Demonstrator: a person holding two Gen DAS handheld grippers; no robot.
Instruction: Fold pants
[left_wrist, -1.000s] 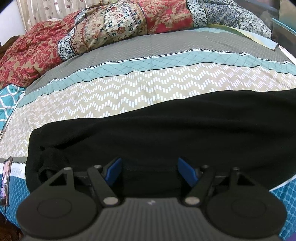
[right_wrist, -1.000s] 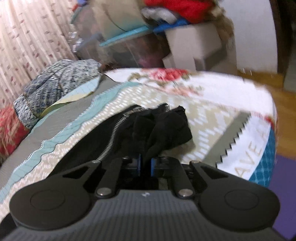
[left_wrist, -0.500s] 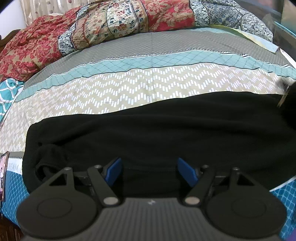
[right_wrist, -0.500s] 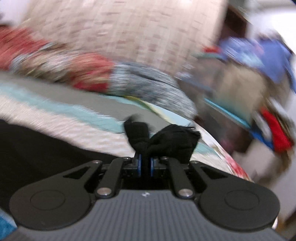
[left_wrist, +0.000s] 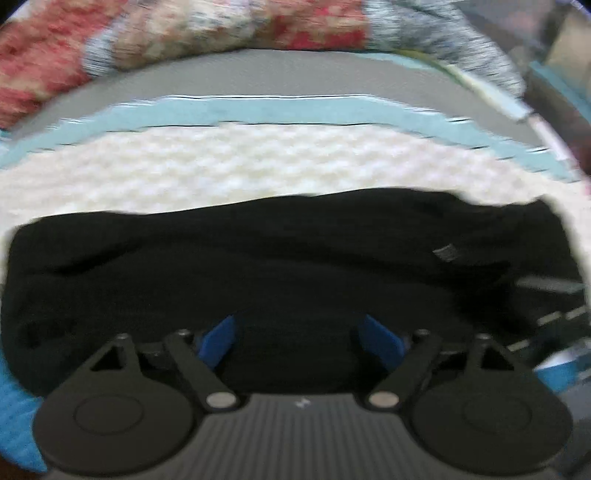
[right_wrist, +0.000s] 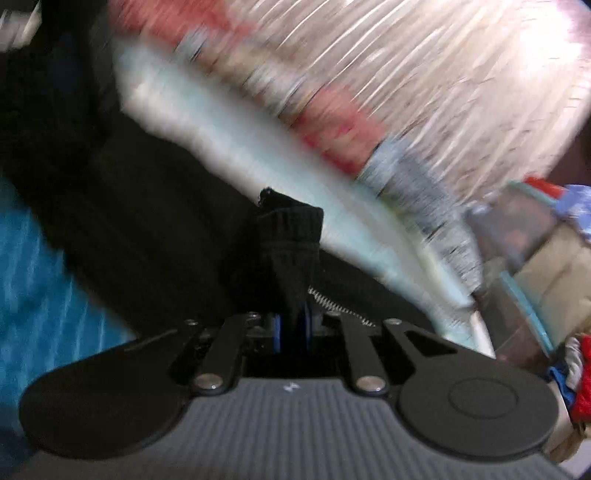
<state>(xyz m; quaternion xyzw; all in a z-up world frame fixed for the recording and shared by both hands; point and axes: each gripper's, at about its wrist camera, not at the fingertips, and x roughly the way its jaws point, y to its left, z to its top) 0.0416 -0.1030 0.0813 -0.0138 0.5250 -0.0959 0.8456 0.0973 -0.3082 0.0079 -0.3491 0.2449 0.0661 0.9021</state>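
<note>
**Right gripper carries the pant end across the bed**

The black pants lie in a long band across the patterned bedsheet, near its front edge. In the right wrist view, the ribbed cuff stands up from the right gripper, whose 2 jaws are clenched on it; a zipper shows at 3 o'clock of the pinch. The left gripper hovers over the near edge with its jaws spread wide and nothing between them.

To fold well, I judge the held end should travel low and land square on the far end, edges matched, while the left gripper pins the crease.

Clear storage bins sit at 3 o'clock; their contents are too blurred to name.
</note>
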